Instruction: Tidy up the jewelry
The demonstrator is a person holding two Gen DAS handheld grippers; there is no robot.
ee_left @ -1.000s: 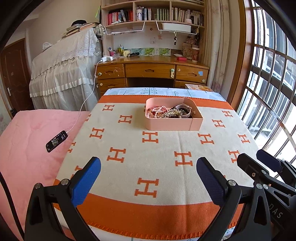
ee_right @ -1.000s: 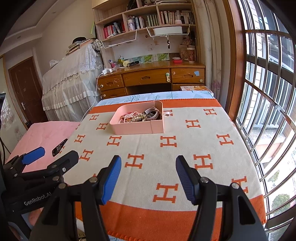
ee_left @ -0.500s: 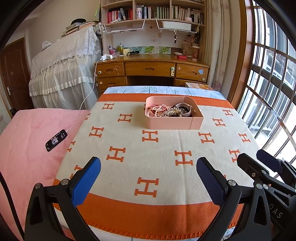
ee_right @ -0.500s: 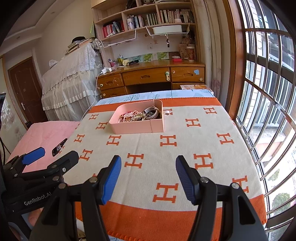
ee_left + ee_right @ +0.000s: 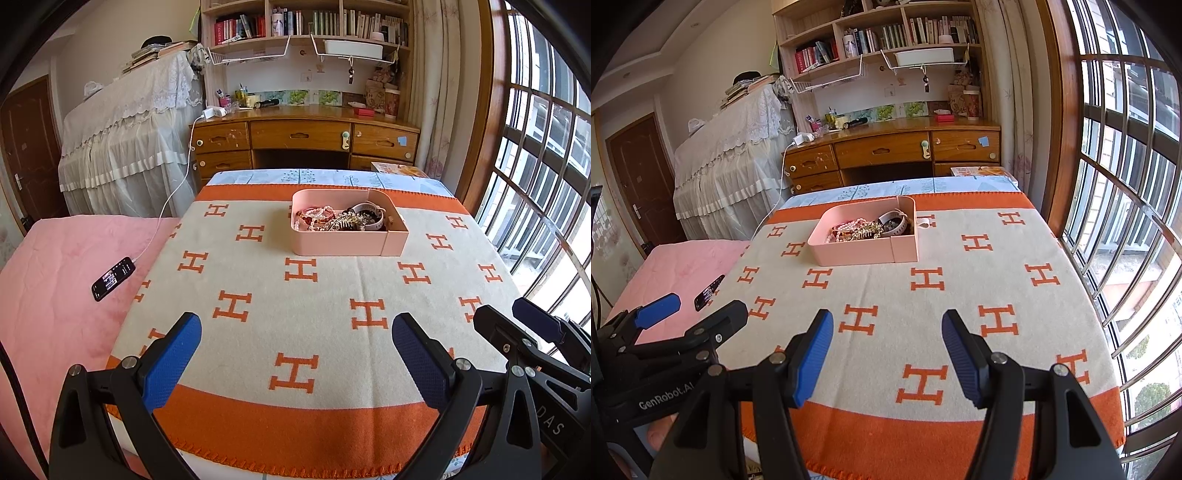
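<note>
A pink box (image 5: 340, 245) (image 5: 864, 254) stands on the far middle of the blanket-covered table. It holds a tangle of jewelry (image 5: 332, 219) (image 5: 860, 230): pink bead bracelets, a gold piece and a white band (image 5: 369, 218). A narrow section on its right end is set off by a divider. My left gripper (image 5: 295, 332) is open and empty above the table's near edge. My right gripper (image 5: 886, 332) is open and empty beside it, also far from the box. A small white loop (image 5: 923, 222) lies just right of the box.
The table wears a beige blanket with orange H marks (image 5: 295, 373). A black phone (image 5: 113, 277) on a white cable lies on the pink bed at left. A wooden desk (image 5: 299, 134) and shelves stand behind. A barred window (image 5: 1126, 184) runs along the right.
Both views have shifted slightly; the box sits a little higher in the frames. The grippers stay open and nothing has been touched.
</note>
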